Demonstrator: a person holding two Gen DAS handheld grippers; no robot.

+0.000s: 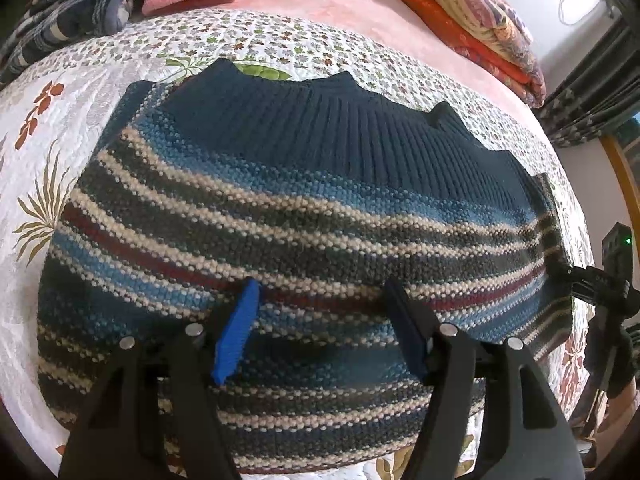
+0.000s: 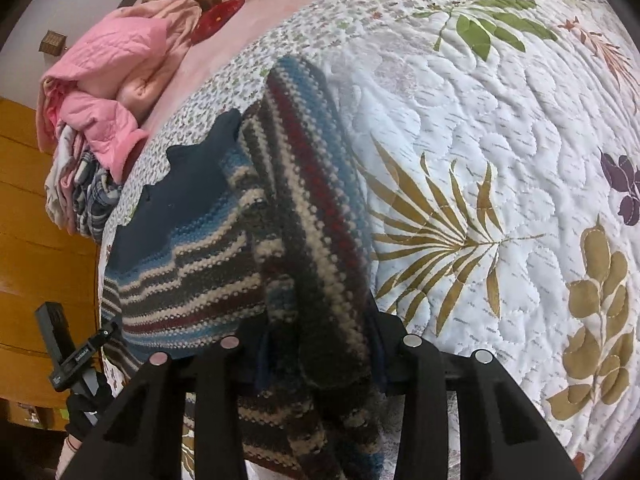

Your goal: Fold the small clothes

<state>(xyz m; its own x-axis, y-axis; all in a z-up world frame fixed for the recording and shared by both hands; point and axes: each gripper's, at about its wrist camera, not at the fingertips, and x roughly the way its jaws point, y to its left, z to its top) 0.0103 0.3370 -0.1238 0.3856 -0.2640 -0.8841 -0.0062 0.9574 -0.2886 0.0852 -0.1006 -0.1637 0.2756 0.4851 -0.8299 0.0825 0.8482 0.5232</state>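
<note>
A striped knitted sweater in blue, grey, cream and dark red lies flat on the quilted bedspread, its dark blue ribbed band on the far side. My left gripper hovers open just above the sweater's near half, and its blue pads hold nothing. My right gripper is shut on a thick bunched fold of the sweater, which rises from its jaws. In the left wrist view the right gripper grips the sweater's right edge.
Pink and plaid clothes are piled at the far side of the bed. Folded orange and patterned quilts lie at the back right. A wooden board stands past the bed's edge. Bare quilt spreads to the right of the sweater.
</note>
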